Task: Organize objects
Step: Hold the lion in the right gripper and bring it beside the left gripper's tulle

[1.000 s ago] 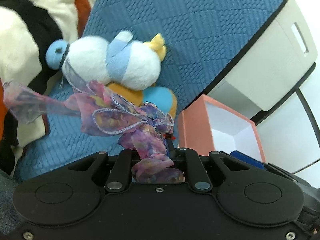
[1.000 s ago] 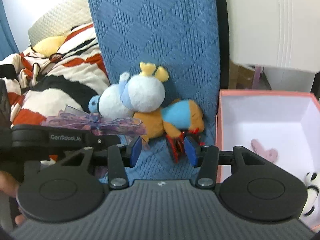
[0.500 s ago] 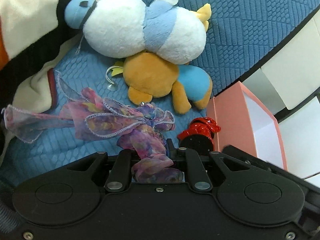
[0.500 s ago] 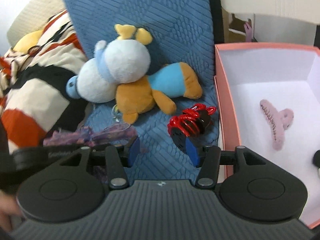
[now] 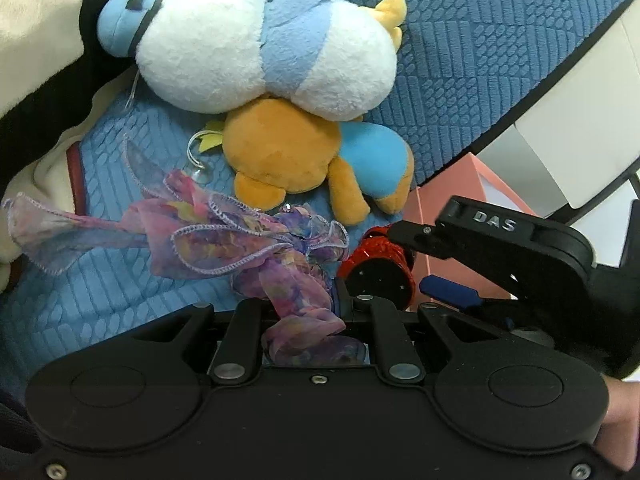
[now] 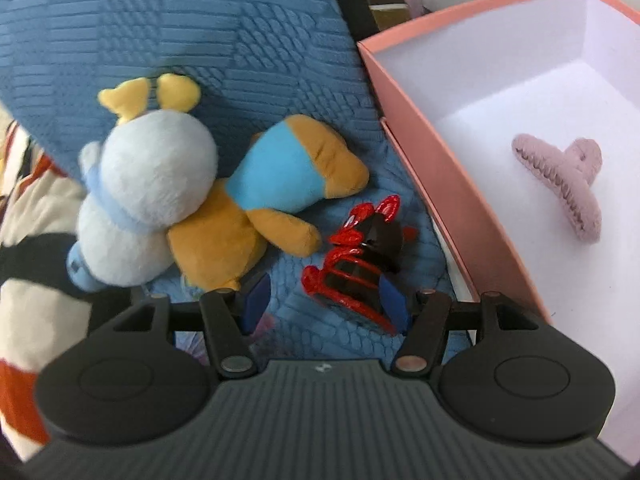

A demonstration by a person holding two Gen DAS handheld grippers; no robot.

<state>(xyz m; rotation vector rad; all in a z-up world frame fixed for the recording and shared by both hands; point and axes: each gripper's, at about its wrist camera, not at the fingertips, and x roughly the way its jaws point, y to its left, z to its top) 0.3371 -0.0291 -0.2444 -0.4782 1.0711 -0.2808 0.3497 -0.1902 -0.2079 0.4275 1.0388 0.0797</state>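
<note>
My left gripper [image 5: 308,296] is shut on a sheer purple-pink scarf [image 5: 224,240], which trails off to the left over the blue cushion [image 5: 480,40]. A red and black hair claw clip [image 6: 352,256] lies on the cushion between the blue pads of my right gripper [image 6: 325,300]. The right pad sits at the clip's side and the left pad stands well apart, so the jaws are open. In the left wrist view the clip [image 5: 376,256] shows just right of the scarf, with the right gripper [image 5: 424,264] around it.
A white and pale blue plush [image 6: 148,184] lies on an orange and blue plush [image 6: 272,184] just beyond the clip. To the right stands an open pink box [image 6: 440,168] holding a pink claw clip [image 6: 560,184]. A striped blanket [image 5: 32,60] lies at the left.
Both grippers have come down toward the cushion. The right gripper rolled, spread its jaws and now straddles the red clip. It has also come into the left wrist view.
</note>
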